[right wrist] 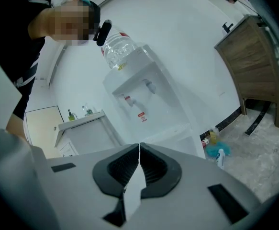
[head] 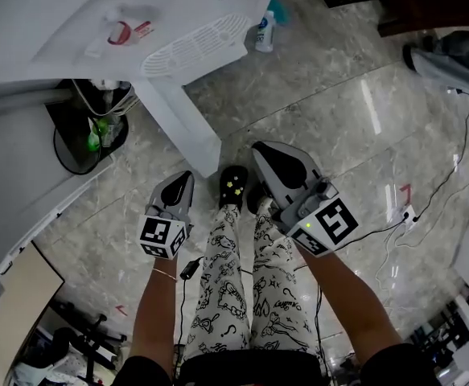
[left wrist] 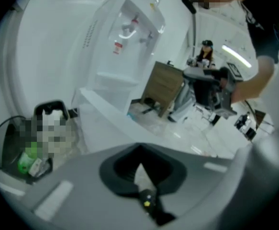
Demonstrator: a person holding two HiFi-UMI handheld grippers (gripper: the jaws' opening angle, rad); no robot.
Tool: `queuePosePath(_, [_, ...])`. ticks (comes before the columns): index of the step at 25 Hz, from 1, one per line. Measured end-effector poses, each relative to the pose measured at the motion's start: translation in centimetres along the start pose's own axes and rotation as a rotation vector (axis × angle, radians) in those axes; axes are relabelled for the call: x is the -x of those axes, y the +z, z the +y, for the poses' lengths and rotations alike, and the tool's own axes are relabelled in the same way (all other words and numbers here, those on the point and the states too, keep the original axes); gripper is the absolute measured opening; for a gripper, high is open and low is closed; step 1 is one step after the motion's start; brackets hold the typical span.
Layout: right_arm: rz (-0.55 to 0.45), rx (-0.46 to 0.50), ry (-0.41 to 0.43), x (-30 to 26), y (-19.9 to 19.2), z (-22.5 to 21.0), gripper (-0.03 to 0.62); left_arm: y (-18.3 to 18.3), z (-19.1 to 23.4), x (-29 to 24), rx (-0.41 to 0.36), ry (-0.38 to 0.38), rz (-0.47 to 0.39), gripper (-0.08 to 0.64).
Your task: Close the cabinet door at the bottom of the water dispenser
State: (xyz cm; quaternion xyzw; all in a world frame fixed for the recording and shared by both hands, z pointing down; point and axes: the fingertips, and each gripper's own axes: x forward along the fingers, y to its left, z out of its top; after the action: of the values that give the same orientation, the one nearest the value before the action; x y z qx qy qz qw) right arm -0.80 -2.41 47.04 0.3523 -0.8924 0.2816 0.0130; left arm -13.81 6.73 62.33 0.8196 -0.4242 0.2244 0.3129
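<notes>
The white water dispenser (head: 97, 14) stands at the upper left, its slotted drip tray (head: 194, 47) facing me. Below the tray a narrow white door panel (head: 187, 123) juts out over the floor toward my feet and seems to stand open. My left gripper (head: 184, 179) hovers just right of the panel's near end, jaws shut and empty. A little further right, my right gripper (head: 266, 153) is also shut on nothing. In the left gripper view the panel's edge (left wrist: 108, 116) runs just beyond the left gripper (left wrist: 139, 150). The right gripper (right wrist: 139, 147) faces the dispenser (right wrist: 139, 90).
A black wire waste basket (head: 81, 139) with green rubbish sits left of the door. A blue-and-white bottle (head: 265, 32) stands behind the dispenser. Cables and a power strip (head: 403, 211) lie to the right. A wooden cabinet (left wrist: 165, 87) stands further back.
</notes>
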Motion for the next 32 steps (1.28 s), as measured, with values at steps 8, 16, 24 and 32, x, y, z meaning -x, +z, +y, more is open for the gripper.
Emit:
queuePosePath(8, [-0.017,-0.032,-0.006,-0.4,0.3,-1.0,0.017,-0.8,-1.1,-3.0,0.044,-0.027,0.044,-0.002])
queuePosePath(16, [-0.039,-0.024,-0.045,1.3,2.1,-4.4,0.017,3.2,-4.2,-9.2,-0.017,-0.113,0.043,-0.002])
queuePosePath(24, [-0.081,0.000,-0.092,3.4,4.8,-8.9,0.017,8.2,-5.0,-14.5,0.002,-0.079,0.000,-0.002])
queuePosePath(32, [-0.094,0.053,-0.076,3.6,6.3,-11.4,0.017,12.7,-3.8,-19.4,0.007,-0.051,-0.037,-0.002])
